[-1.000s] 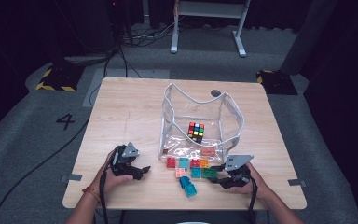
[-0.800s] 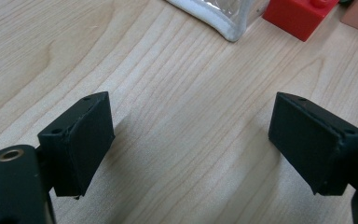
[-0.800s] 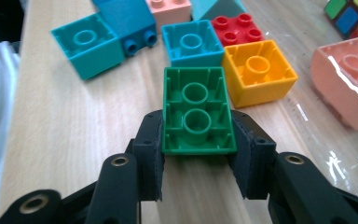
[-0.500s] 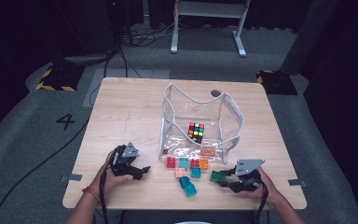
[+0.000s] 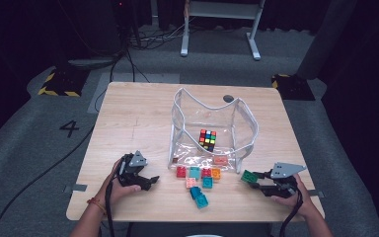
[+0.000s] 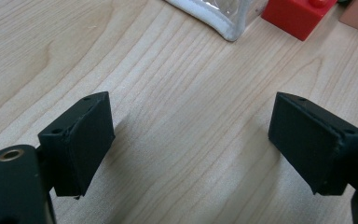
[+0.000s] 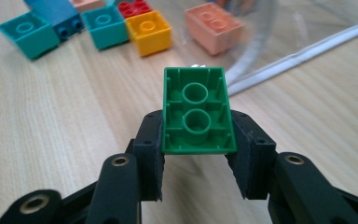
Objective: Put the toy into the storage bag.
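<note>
The right gripper pinches a green block, hollow side up; its jaws were just closing. The left gripper gapes over smooth wood; a red block sits at one o'clock.

A green two-stud building brick sits clamped between the two black pads of the right claw, its hollow underside with two round tubes facing the camera, tilted up a little. In the high view the green brick hangs just above the worktop near the front right corner, close to the front edge.
</note>
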Motion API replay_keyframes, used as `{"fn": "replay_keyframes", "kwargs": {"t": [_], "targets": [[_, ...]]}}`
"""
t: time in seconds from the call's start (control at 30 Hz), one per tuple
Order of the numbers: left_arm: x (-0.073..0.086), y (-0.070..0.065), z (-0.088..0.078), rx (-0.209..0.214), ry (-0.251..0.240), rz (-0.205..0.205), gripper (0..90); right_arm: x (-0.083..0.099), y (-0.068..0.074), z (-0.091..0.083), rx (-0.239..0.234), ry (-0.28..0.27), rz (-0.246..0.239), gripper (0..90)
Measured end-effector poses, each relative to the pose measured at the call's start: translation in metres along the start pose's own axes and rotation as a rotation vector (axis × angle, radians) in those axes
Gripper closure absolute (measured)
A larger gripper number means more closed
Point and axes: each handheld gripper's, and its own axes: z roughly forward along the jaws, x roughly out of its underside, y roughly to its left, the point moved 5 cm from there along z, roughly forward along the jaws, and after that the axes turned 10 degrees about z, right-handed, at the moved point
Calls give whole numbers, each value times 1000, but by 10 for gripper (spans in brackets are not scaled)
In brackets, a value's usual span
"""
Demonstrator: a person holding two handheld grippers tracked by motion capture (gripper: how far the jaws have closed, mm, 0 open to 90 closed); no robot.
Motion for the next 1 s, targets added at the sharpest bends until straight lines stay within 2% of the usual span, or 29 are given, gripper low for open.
{"fn": "replay_keyframes", "kwargs": {"t": [0.2, 0.37, 0.63, 0.83, 0.9, 0.97, 1.0], "targets": [[0, 0, 0, 0, 0, 1, 142, -9, -20, -15, 73, -48, 40, 593], [0, 0, 0, 0, 0, 0, 143, -24, -37, -22, 138, -112, 66, 593], [0, 0, 0, 0, 0, 0, 143, -49, -63, -33, 220, -157, 85, 593], [0, 0, 0, 0, 0, 0, 142, -75, -79, -38, 227, -181, 103, 593], [0, 0, 0, 0, 1, 1, 142, -84, -84, -40, 248, -187, 104, 593], [0, 0, 0, 0, 0, 1, 143, -92, -87, -41, 226, -203, 111, 594], [0, 0, 0, 0, 0, 1, 143, -95, -89, -41, 233, -194, 114, 593]]}}
